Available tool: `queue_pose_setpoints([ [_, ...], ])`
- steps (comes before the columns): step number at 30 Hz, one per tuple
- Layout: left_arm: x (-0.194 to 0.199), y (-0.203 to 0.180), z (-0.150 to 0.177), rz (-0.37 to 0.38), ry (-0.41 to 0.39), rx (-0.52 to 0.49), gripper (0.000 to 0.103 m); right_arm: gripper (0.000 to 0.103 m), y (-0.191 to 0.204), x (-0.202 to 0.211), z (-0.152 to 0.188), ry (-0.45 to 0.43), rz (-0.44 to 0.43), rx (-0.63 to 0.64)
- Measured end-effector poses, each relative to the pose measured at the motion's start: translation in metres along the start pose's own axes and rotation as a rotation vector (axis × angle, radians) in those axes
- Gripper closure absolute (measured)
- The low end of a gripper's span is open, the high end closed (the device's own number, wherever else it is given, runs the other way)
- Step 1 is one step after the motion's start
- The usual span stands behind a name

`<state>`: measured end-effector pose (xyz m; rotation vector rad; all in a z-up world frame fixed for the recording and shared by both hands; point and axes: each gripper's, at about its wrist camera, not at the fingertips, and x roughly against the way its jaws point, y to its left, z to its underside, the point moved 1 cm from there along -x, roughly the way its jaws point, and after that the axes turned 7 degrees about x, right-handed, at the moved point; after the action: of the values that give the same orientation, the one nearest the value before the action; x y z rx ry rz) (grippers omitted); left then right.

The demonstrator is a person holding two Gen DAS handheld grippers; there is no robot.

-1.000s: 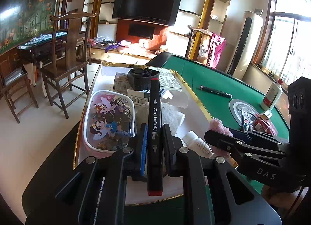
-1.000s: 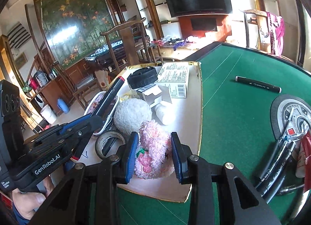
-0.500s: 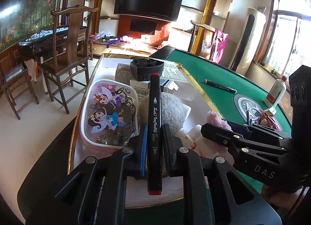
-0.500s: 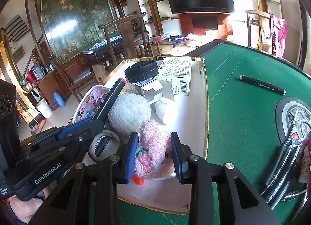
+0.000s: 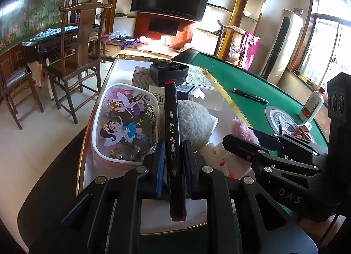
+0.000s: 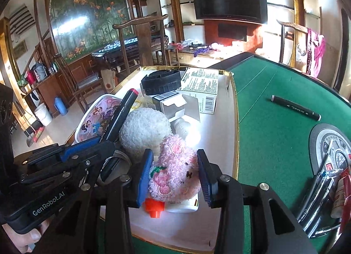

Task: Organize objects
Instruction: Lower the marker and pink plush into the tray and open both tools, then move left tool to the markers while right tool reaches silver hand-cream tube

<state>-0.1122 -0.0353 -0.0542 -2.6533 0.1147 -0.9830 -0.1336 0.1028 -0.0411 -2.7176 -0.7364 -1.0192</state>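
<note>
My left gripper is shut on a black marker with red ends, held over the white gold-rimmed tray. From the right wrist, the same marker slants up at the left. The jaws of my right gripper are opening around a pink plush toy. The toy rests on a white bottle with an orange cap, and a gap shows at the right pad. In the left wrist view the right gripper is at the right, by the plush.
The tray also holds a white fuzzy ball, a cartoon-printed case, a black round holder and printed boxes. On the green felt table lie a second black marker, a round dial with pens, and a glue bottle.
The right jaws have spread apart from the pink plush, which now rests on the white bottle. The left gripper still holds the marker, nearly still.
</note>
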Motion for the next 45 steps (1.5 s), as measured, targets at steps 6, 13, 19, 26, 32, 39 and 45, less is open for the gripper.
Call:
queue_pose_setpoints([
  [6, 0.001, 0.0, 0.0, -0.005, 0.003, 0.006, 0.085, 0.059, 0.0, 0.004, -0.001, -0.008, -0.022, -0.011],
  [13, 0.009, -0.003, -0.001, -0.01, -0.016, 0.003, 0.068, 0.057, 0.001, 0.019, -0.005, -0.064, -0.026, -0.011],
  [19, 0.012, -0.004, 0.0, -0.021, -0.018, 0.005, 0.068, 0.056, -0.001, 0.015, -0.005, -0.045, -0.042, -0.03],
  [26, 0.018, -0.001, -0.001, -0.028, -0.031, 0.015, 0.06, 0.054, -0.008, 0.014, -0.004, -0.036, -0.111, -0.106],
  [32, 0.019, 0.0, -0.002, -0.032, -0.032, 0.017, 0.06, 0.054, -0.013, 0.024, -0.005, -0.072, -0.108, -0.137],
  [39, 0.022, -0.002, -0.001, -0.041, -0.021, 0.007, 0.06, 0.054, -0.018, 0.031, -0.002, -0.07, -0.102, -0.154],
  [45, 0.025, -0.014, 0.0, -0.05, -0.027, -0.029, 0.06, 0.054, -0.034, 0.056, 0.008, -0.083, -0.084, -0.173],
])
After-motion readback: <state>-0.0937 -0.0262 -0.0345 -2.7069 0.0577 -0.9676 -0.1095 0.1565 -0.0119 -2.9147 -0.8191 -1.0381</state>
